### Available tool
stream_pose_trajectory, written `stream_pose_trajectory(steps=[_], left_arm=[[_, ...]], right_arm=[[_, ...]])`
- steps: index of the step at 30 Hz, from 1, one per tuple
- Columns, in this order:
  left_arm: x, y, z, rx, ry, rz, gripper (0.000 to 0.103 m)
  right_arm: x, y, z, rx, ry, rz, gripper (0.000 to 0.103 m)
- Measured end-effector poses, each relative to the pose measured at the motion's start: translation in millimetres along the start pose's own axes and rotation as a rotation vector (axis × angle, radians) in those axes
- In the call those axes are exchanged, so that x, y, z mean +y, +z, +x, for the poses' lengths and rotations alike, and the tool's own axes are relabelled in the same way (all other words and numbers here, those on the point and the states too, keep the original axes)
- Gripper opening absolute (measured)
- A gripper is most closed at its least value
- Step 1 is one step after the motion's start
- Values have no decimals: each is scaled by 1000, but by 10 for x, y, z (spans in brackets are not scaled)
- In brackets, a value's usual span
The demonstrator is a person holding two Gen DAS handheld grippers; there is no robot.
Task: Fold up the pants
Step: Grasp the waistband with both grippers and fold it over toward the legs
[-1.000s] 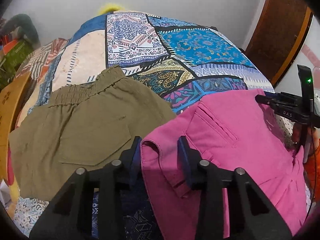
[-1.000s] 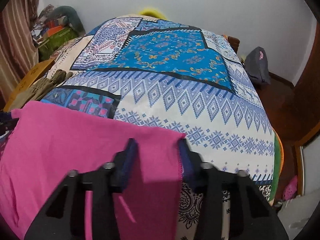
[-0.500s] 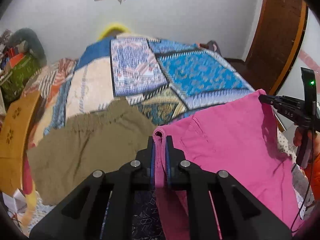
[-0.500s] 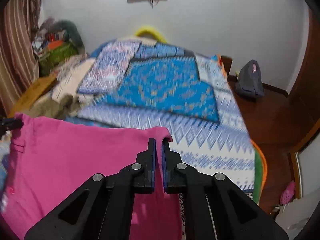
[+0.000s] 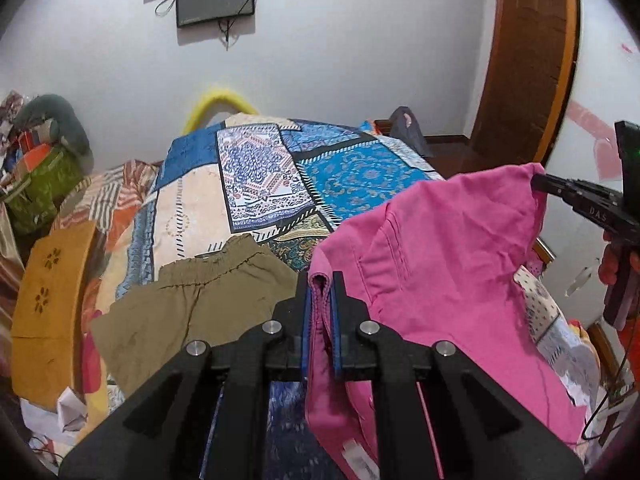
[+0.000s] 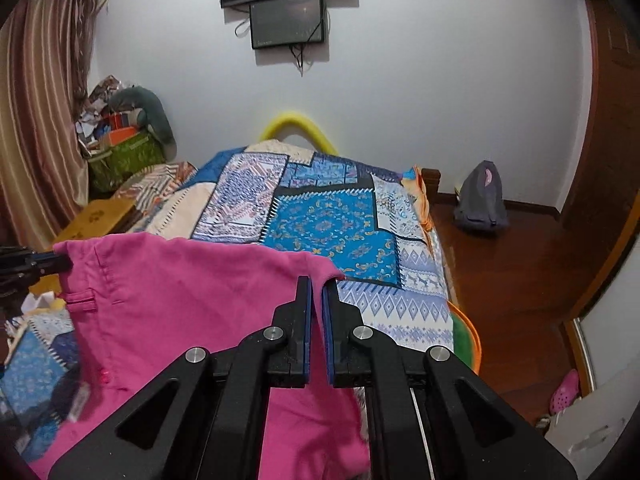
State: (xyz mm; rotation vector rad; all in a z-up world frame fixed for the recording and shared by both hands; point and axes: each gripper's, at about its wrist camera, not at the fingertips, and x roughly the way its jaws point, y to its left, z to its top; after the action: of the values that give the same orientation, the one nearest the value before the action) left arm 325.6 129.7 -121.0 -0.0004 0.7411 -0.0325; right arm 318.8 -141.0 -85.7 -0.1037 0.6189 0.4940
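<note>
Pink pants [image 5: 440, 264] hang in the air above the near end of the bed, stretched between both grippers. My left gripper [image 5: 321, 280] is shut on one upper corner, the pink hem bunched between its blue pads. My right gripper [image 6: 317, 284] is shut on the other upper corner of the pink pants [image 6: 180, 320]. In the left wrist view the right gripper [image 5: 538, 182] pinches the far corner at the right. In the right wrist view the left gripper [image 6: 64, 265] holds the corner at the far left.
Olive-green shorts [image 5: 200, 304] lie flat on the patchwork bedspread [image 5: 256, 184], left of the pink pants. A wooden headboard piece [image 5: 48, 312] and cluttered bags [image 6: 124, 140] stand at the left. A grey backpack [image 6: 480, 200] sits on the wooden floor right of the bed.
Both grippers shut on the pink pants' upper corners, then rose with them. The pants came off the bed and now hang; the far wall and screen came into view.
</note>
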Motion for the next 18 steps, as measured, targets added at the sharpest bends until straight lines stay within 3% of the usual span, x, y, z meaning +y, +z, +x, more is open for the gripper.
stream_pose_trajectory(steps=[9, 18], left_arm=[[-250, -249, -646, -25, -42, 22, 8], [-551, -783, -1190, -40, -78, 74, 8]], right_arm=[[0, -234, -574, -33, -1, 58, 5], [23, -654, -1041, -32, 52, 147, 5]])
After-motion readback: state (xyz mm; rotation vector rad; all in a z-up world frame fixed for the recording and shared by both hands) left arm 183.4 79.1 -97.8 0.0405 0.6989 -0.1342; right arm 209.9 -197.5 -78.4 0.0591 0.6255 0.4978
